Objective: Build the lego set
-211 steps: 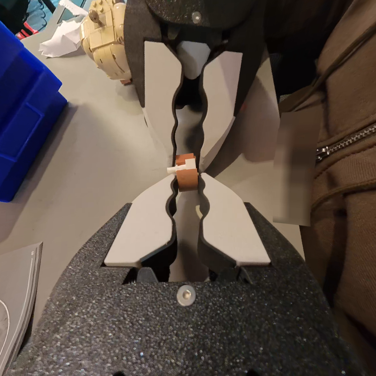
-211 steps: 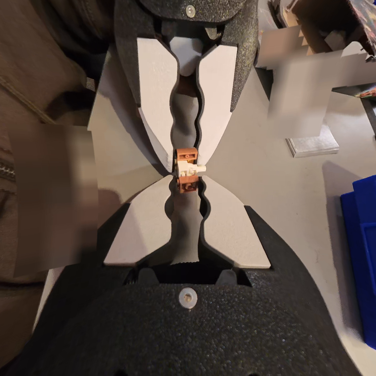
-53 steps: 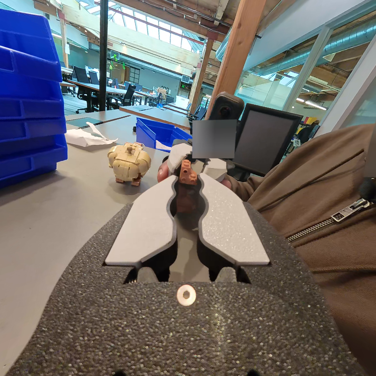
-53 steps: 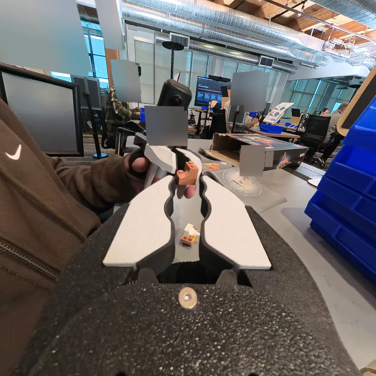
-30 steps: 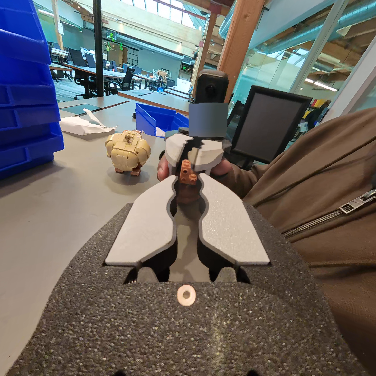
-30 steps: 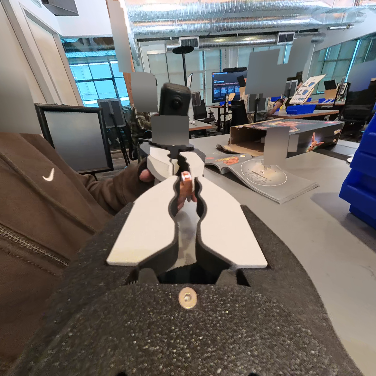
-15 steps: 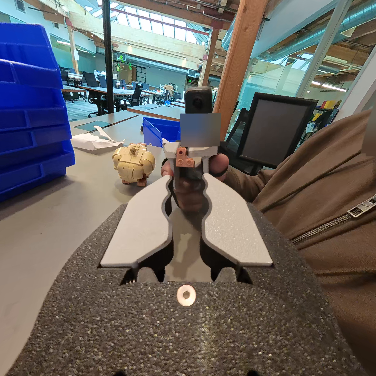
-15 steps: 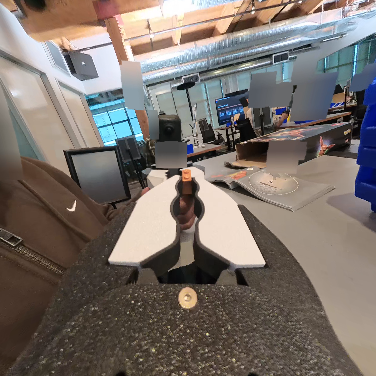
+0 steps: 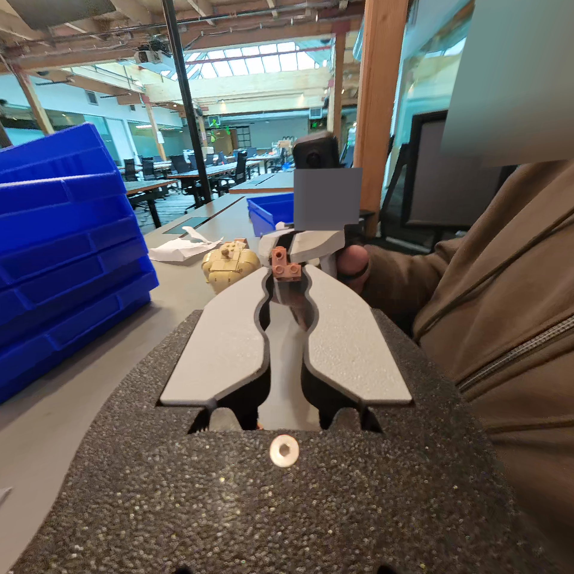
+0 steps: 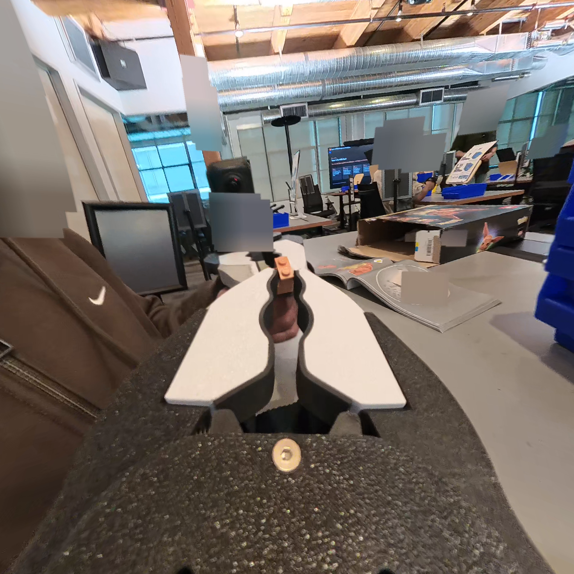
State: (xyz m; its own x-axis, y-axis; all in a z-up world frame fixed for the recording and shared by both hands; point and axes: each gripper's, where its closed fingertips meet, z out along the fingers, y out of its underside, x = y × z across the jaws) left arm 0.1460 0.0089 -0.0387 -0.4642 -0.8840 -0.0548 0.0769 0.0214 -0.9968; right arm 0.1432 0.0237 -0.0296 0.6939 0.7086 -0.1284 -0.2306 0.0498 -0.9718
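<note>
Over a grey table [image 9: 77,391] in an open office, right tongs [image 10: 284,273] pinch a brown brick [image 10: 284,276], left tongs [image 9: 286,273] narrowly parted.

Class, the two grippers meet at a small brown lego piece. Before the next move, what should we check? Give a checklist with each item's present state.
1. Right gripper shut on the brown piece: ok.
2. Left gripper gripping that piece: cannot tell; the piece sits between its tips.
3. Studs of the piece visible for alignment: ok, in the left wrist view.
4. Tan model standing on the table, apart from both grippers: ok.
5. Instruction booklet open on the table: ok.
</note>
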